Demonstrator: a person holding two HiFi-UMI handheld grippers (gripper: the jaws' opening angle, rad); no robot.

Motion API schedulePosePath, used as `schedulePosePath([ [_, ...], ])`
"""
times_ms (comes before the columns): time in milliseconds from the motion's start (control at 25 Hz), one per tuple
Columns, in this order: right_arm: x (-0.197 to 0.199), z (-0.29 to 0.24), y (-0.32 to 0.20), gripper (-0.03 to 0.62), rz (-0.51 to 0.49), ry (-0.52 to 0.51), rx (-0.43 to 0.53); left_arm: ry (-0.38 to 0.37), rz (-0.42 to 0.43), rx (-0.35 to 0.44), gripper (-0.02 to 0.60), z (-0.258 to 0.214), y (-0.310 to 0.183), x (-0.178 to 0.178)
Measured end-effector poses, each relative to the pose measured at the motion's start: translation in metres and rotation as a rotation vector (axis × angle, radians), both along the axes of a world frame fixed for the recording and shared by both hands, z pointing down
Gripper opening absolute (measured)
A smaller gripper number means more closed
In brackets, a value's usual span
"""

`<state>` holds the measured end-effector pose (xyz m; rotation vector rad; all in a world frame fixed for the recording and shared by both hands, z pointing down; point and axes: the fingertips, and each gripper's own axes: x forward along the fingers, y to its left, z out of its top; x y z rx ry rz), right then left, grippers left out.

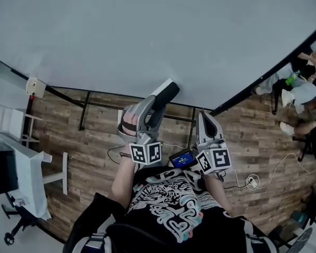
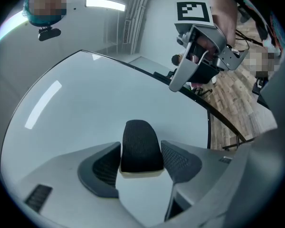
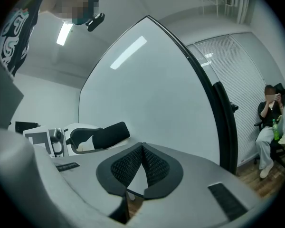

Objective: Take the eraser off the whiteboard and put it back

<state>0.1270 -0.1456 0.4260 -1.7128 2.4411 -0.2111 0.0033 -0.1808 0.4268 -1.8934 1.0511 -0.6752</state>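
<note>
The black eraser (image 2: pixel 141 146) with a pale felt underside sits between the pads of my left gripper (image 2: pixel 140 152), which is shut on it. In the head view the eraser (image 1: pixel 166 95) sticks out of the left gripper (image 1: pixel 159 105) just in front of the whiteboard (image 1: pixel 147 36), near its lower edge. My right gripper (image 3: pixel 142 145) is shut with nothing in it, its pads meeting at the tips. It hovers to the right of the left one (image 1: pixel 204 116), also close to the board. The right gripper view shows the held eraser (image 3: pixel 107 134) from the side.
The whiteboard's black stand bars (image 1: pixel 84 109) run over the wooden floor below the board. A white desk (image 1: pixel 21 157) stands at the left. People sit on chairs (image 1: pixel 305 94) at the right. A cable with a power strip (image 1: pixel 251 182) lies on the floor.
</note>
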Motion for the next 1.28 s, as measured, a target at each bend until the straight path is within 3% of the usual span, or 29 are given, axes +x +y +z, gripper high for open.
schedulePosePath([
  [1280, -0.020, 0.018, -0.048, 0.015, 0.030, 0.004, -0.051, 0.032, 0.047, -0.012, 0.262, 0.011, -0.052, -0.007],
])
